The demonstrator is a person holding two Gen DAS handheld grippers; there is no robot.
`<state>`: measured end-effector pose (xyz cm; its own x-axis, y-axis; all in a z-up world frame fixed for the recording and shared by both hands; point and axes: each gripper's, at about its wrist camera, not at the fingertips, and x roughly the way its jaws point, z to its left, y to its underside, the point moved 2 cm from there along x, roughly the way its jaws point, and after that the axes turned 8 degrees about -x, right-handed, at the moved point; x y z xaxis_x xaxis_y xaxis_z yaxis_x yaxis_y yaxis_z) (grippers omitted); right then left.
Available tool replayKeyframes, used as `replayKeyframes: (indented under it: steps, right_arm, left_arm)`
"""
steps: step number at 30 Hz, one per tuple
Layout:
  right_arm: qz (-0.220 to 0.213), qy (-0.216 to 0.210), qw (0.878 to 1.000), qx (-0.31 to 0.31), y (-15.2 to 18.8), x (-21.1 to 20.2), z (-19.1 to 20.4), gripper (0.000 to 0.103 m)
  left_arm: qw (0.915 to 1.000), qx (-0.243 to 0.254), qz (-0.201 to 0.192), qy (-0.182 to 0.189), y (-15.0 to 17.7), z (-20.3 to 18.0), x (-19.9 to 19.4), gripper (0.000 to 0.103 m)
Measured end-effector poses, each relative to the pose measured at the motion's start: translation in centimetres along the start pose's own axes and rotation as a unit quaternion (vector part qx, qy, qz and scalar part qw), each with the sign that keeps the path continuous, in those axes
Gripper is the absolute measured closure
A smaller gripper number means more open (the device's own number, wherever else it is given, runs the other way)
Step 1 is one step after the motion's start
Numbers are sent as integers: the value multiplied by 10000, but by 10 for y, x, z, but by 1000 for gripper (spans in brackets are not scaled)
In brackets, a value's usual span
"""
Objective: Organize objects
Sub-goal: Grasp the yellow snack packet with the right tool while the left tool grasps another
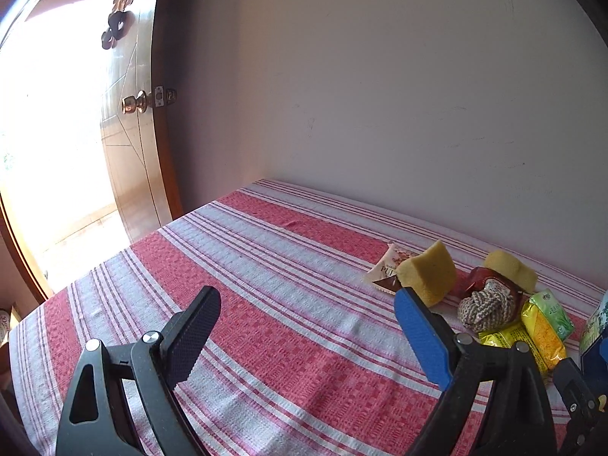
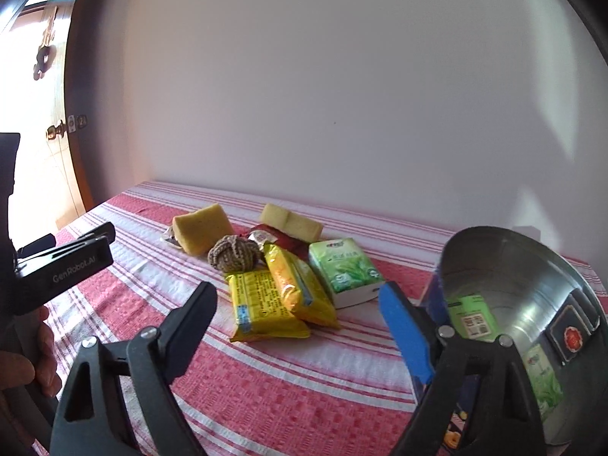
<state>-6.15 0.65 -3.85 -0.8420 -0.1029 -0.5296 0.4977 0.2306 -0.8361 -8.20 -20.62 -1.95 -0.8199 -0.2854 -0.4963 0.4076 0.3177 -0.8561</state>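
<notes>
I am steering both tongs, left tongs [image 1: 306,309] and right tongs [image 2: 296,302], gaping and empty, toward the pile on the striped desk [image 2: 304,372]. The yellow packets [image 2: 281,296] are lying nearest; next I judge a pick into the metal bowl [image 2: 532,285] at right.

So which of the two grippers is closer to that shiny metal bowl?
Right. The right gripper has the metal bowl beside its blue finger; the left gripper hovers beyond the pile, far from it.

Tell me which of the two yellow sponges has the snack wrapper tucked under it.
The left sponge, nearest the door side: a white and brown wrapper pokes out beneath it. The other sponge sits farther right, by the red packet.
</notes>
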Motion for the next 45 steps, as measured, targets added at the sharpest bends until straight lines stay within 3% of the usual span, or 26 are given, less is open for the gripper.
replayKeyframes:
  steps: [7,11,17,18,20,24,27,31,36,40,45]
  right_arm:
    - [599,-180,9973,388,-4,39,-7,21]
    - [945,-367,9926,663,-3,57,-19,33]
    - [1310,-466,9862,898,-5,84,-26,35]
    - [1300,-523,9854,968,-5,86,-28,36]
    - [1268,-639,9839,1082,-4,89,-32,53]
    - [1196,-834,9830,1118,-3,84,-35,66]
    - [1141,-932,9824,1150,-2,79,-37,84]
    - [1043,-1123,9782,1402,1,70,-45,85]
    - [623,-1053,9839,1304,-5,41,-43,85]
    - [213,-727,9930,911,-2,4,-44,85]
    - [-217,-239,9976,607,4,-30,-47,84]
  left_arm:
    - [9998,146,114,-54,-2,0,7,9]
    - [9996,278,79,-24,0,-4,5,9]
    - [9994,312,113,10,1,-6,6,9]
    - [9994,308,133,14,1,-6,6,9]
    - [9994,299,175,18,1,-6,8,9]
    - [9993,289,230,17,1,-6,10,9]
    - [9993,298,199,83,1,-7,9,9]
    - [9982,422,121,415,3,-14,3,9]
    - [9923,720,15,1005,8,-33,-10,9]
    - [9868,884,162,1350,17,-51,-19,9]
    - [9820,1157,508,1406,36,-93,-25,9]
